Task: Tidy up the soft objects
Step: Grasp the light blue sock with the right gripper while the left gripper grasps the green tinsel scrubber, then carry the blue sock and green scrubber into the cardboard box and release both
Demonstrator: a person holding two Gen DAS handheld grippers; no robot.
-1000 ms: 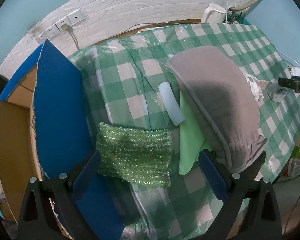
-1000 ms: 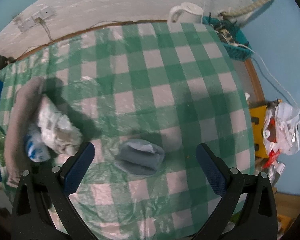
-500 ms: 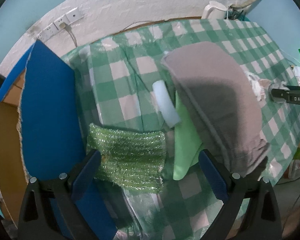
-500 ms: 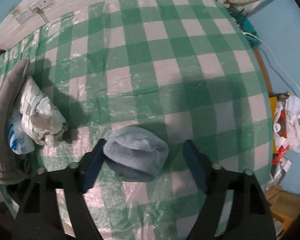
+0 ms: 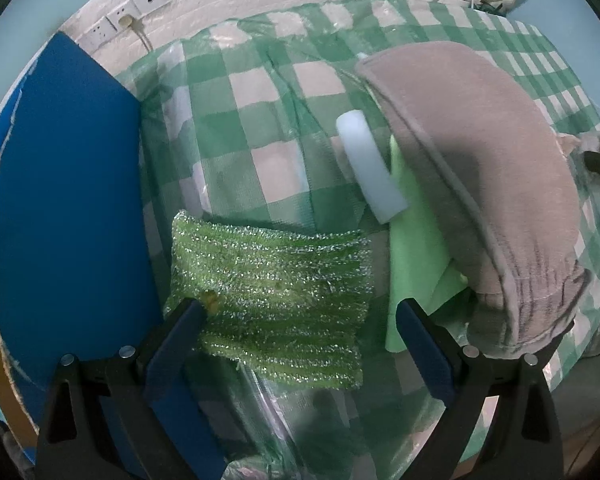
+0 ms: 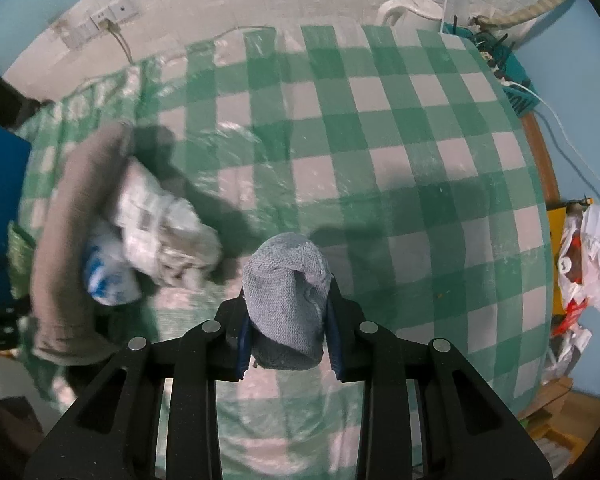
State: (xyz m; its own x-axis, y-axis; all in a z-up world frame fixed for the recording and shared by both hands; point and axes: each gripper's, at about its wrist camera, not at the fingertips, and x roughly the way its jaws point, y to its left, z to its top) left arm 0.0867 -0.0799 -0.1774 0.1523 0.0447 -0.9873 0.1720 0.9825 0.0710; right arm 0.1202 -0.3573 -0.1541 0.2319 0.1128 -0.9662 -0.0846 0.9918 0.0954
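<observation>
the checked cloth [image 5: 260, 160] covers the table and serves as the landmark. at its left edge stands a blue board [image 5: 68, 200]. just right of the board a glittery green scrubber [image 5: 272, 280] lies flat on the cloth, and the left gripper [image 5: 296, 332] hangs over its near edge with jaws wide and nothing held. right of the scrubber lie a white foam piece [image 5: 368, 176] and a light green cloth [image 5: 416, 252], both partly under a grey towel [image 5: 480, 168]. further right on the checked cloth, beside crumpled wrappers [image 6: 156, 232], the right gripper [image 6: 288, 320] is closing, its pads pressing a folded blue-grey cloth [image 6: 288, 280].
</observation>
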